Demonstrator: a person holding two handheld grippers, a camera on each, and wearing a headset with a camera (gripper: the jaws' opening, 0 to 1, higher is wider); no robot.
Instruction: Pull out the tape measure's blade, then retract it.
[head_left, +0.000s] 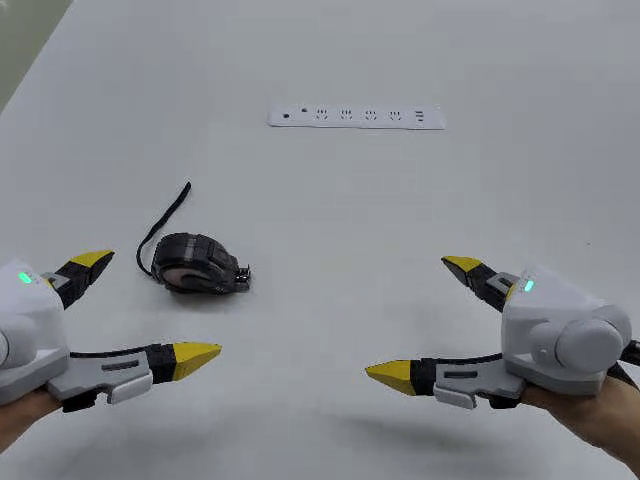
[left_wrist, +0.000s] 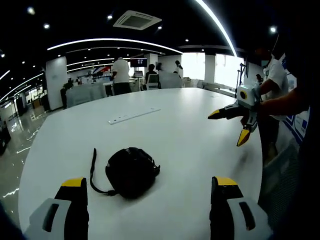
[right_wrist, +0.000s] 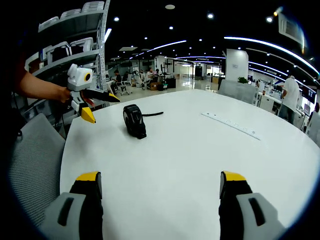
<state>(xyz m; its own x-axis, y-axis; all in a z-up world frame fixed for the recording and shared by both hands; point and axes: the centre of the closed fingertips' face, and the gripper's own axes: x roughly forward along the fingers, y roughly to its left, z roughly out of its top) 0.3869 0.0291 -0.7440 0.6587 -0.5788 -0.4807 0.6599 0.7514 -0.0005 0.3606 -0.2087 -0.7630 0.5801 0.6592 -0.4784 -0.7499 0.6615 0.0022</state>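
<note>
Your left hand-held gripper hovers low at the left of the white tabletop, its 2 yellow-tipped jaws spread wide with nothing between them. Your right hand-held gripper mirrors it at the right, its jaws likewise wide apart and empty. The black tape measure rests on the tabletop near your left hand-held gripper, between its 2 jaw tips and a little ahead of them, touching neither. Its blade is wound into the case, with the hook end pointing toward your right hand-held gripper. A thin black wrist strap trails from the case, curving away from you. Farther back, a white power strip lies flat across the tabletop, well apart from the tape measure. In the left gripper view, the tape measure sits roughly centred ahead of the 2 jaws.
</note>
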